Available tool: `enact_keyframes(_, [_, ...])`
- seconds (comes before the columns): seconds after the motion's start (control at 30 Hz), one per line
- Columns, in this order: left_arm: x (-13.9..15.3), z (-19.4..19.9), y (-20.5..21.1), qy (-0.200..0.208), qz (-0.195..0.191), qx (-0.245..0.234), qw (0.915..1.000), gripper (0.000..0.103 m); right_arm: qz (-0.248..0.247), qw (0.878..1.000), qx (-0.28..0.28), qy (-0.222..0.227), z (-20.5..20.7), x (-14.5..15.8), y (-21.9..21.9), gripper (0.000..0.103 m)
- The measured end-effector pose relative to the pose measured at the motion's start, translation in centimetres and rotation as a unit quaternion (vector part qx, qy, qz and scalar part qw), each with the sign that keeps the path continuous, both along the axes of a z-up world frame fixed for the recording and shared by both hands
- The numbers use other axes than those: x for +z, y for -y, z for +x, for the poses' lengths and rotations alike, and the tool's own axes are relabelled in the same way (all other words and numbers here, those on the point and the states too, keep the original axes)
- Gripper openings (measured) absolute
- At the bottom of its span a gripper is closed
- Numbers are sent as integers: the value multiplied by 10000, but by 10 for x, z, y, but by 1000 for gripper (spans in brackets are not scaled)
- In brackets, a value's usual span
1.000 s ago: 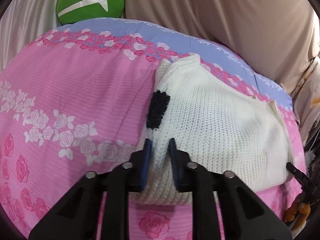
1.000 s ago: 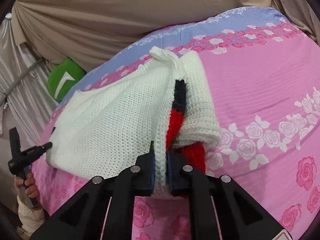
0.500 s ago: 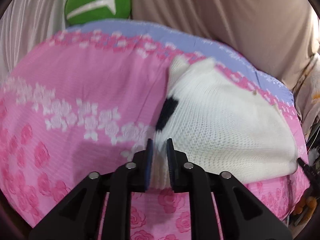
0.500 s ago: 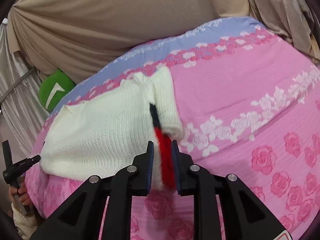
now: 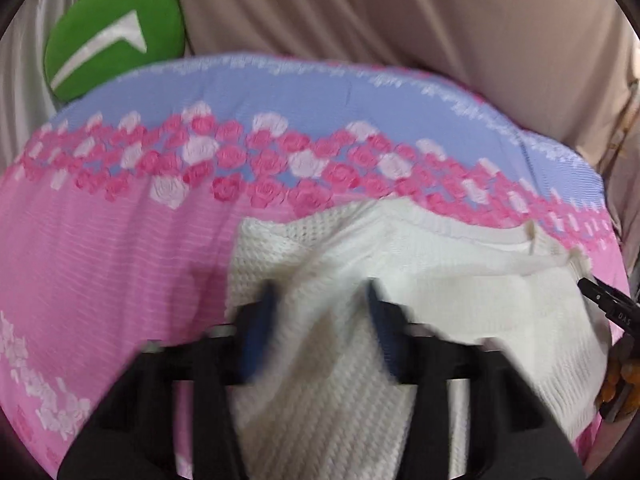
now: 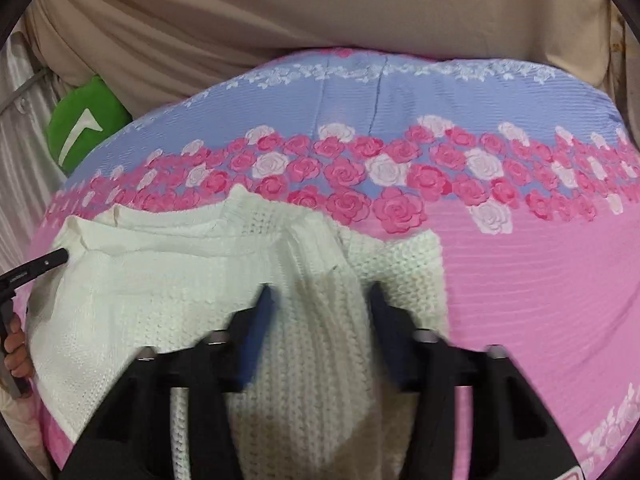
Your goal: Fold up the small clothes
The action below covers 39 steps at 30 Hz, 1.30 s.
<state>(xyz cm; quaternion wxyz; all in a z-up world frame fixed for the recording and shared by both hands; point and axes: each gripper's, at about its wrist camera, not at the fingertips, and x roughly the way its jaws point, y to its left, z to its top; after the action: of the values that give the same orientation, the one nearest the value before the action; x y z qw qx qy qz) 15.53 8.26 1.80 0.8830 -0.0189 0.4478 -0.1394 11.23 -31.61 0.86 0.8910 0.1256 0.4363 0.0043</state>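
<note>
A white knitted sweater (image 5: 460, 280) lies folded on a pink rose-patterned bed (image 5: 100, 240). Left tongs (image 5: 320, 312) and right tongs (image 6: 316, 308) stand wide and blurred, jaws closing, with sweater fabric between them.

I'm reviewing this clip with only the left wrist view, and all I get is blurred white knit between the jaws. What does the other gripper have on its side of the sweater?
Observer: The right wrist view shows the right gripper with a ribbed fold of the white sweater between its jaws, which are closing.
Operator: Does that view show anything of my gripper?
Observer: Yes. The left gripper pokes in over the sweater's left edge, and a bare hand holds its handle at the picture's left edge.
</note>
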Motion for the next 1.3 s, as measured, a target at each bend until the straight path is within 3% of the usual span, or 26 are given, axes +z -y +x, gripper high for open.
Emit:
enact_keyframes(0.07, [0,6,-4,-30,-185,-5,9998,8,140,9990,26,423,-10,18,2,7])
enact_keyframes(0.13, [16,2,-6,314,-217,16,9993,8,338,9922,-71,1198,-30,51,13,7])
enact_keyframes(0.2, [29,2,-9,556,-302,84,9980,7,610,9855,-262,1560,-41,68,30,7])
enact_keyframes(0.27, [29,8,-10,649,-275,198,9973,7,455,9877,-477,1415,-36,58,40,7])
enact_keyframes(0.37, [-9,34,-4,193,98,333,9992,7,157,9980,-562,221,-1,-5,42,7])
enact_keyframes(0.43, [-9,33,-5,277,94,348,9990,9,348,9968,-634,337,-6,-2,46,8])
enact_keyframes(0.53, [22,12,-10,696,226,525,9959,9,252,9916,-862,932,-32,39,36,16])
enact_keyframes(0.63, [61,-34,-14,1149,-83,363,9927,25,216,9898,-211,1395,-56,76,-11,16])
enact_keyframes(0.7, [74,-67,0,1304,-236,-39,9912,33,221,9894,438,1364,-68,81,-56,17])
enact_keyframes(0.77, [68,-96,30,1168,-252,-704,9903,36,364,9850,1264,1117,-76,67,-108,17])
enact_keyframes(0.83, [43,-117,58,741,-176,-1258,9891,36,645,9765,1906,766,-83,42,-153,17])
enact_keyframes(0.9, [18,-129,72,494,51,-1435,9884,38,582,9736,2146,509,-90,21,-176,14])
enact_keyframes(0.97, [-3,-132,64,398,351,-1254,9907,38,478,9792,1951,268,-99,2,-167,9])
enact_keyframes(1.03, [-8,-134,34,322,259,-1018,9939,37,411,9901,1334,131,-113,-11,-125,4])
enact_keyframes(1.1, [-11,-135,0,322,413,-577,9970,36,664,9953,692,97,-138,-19,-73,0])
enact_keyframes(1.2, [-22,-141,-47,108,318,-176,9993,26,796,9963,-306,139,-182,-26,-5,0])
enact_keyframes(1.3, [-22,-148,-62,40,200,-94,9997,23,830,9943,-642,160,-199,-24,18,0])
